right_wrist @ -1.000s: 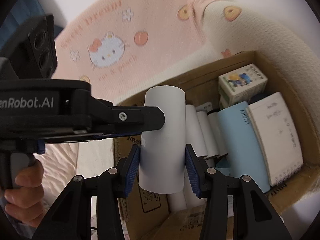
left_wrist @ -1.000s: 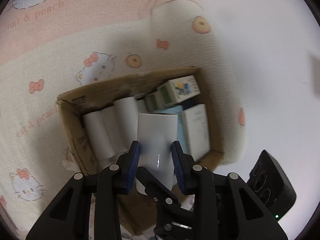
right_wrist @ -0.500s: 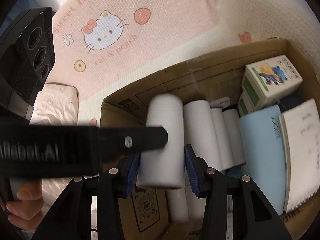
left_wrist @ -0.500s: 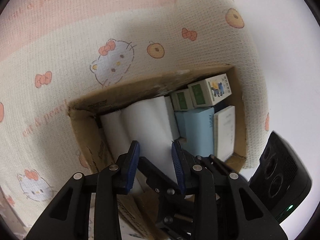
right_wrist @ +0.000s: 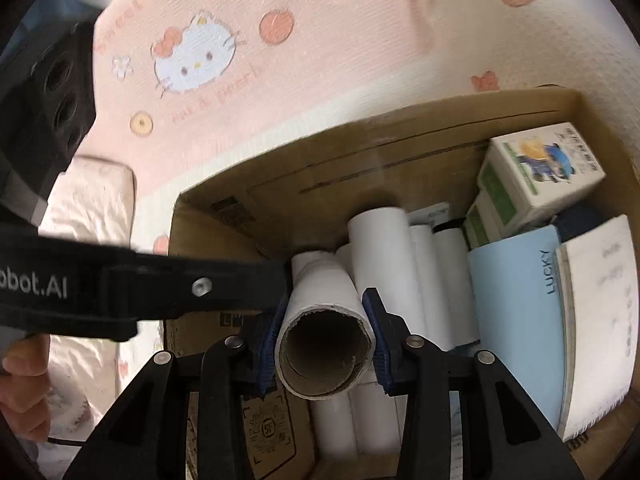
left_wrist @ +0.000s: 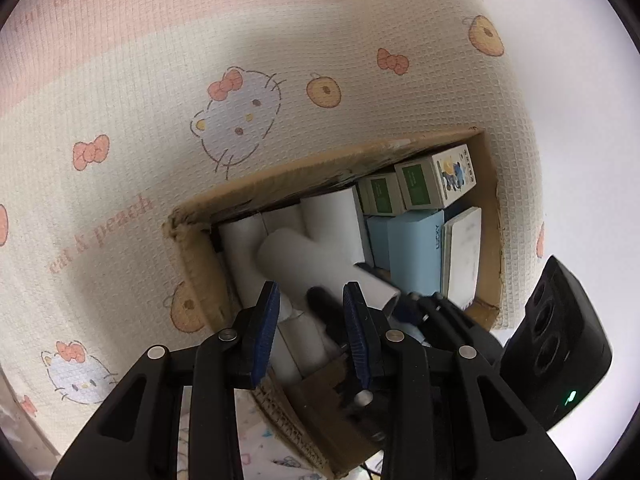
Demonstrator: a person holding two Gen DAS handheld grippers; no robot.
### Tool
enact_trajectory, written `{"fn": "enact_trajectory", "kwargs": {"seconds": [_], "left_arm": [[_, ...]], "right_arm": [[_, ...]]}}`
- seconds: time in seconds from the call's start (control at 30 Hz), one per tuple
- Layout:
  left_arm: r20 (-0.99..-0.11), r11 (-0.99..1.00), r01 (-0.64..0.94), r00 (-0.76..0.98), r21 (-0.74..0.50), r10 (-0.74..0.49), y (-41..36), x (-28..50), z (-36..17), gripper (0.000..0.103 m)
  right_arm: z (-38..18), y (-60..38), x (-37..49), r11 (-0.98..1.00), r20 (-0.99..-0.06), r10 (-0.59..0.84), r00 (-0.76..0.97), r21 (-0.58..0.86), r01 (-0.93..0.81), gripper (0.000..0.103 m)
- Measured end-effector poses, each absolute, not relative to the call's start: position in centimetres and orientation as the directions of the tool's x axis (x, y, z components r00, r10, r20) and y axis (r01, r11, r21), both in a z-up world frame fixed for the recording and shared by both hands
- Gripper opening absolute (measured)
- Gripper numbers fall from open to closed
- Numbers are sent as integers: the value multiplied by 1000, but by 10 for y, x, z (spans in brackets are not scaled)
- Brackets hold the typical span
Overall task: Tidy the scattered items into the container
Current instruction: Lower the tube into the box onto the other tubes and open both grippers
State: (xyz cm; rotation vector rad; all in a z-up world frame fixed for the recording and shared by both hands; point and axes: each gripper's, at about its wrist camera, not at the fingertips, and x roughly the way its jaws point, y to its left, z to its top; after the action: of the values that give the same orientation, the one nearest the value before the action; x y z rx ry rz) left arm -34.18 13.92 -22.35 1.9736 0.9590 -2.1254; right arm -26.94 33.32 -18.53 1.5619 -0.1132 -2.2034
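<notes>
A white cardboard tube (right_wrist: 324, 308) points its open end at the right wrist camera, low over the brown cardboard box (right_wrist: 320, 168). My right gripper (right_wrist: 324, 344) is closing on it and both blue pads press its sides. In the left wrist view the same tube (left_wrist: 304, 264) lies slanted just past my left gripper (left_wrist: 310, 312). That gripper's pads stand apart with only the box's contents showing between them. One left finger (right_wrist: 240, 284) rests against the tube's far left flank. The right gripper's dark fingers (left_wrist: 432, 312) show blurred beside the tube.
Several white rolls (right_wrist: 380, 248) fill the box's left half. A pale blue LUCKY pack (right_wrist: 516, 300), a white booklet (right_wrist: 596, 312) and green-and-white cartons (right_wrist: 536, 176) fill its right half. The box sits on a cat-print blanket (left_wrist: 240, 112). A person's hand (right_wrist: 24, 380) grips the left handle.
Both grippers sank toward the box. The tube tipped from upright to end-on before the right camera. It slipped from between the left pads to just beyond them.
</notes>
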Motion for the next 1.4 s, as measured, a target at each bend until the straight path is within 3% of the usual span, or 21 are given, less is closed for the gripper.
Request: {"fn": "enact_trajectory", "kwargs": {"seconds": [0.47,1.07,1.4], "left_arm": [[-922,-761,528,-137,-377,362,149,-340,-233,36],[-939,-773,538,-119,-335,323,154,-344,-233,36],[-931,-755,552,-131,-353,339,137,-341,-231,33]], "right_arm": [[-187,333,-253,-911,-885,-355,-302,254,326,37],[-198,352,-258,-905,-880,-406,-245,351,241,36],[-196,335,-265,-939,-903,-302,-304,228,256,40]]}}
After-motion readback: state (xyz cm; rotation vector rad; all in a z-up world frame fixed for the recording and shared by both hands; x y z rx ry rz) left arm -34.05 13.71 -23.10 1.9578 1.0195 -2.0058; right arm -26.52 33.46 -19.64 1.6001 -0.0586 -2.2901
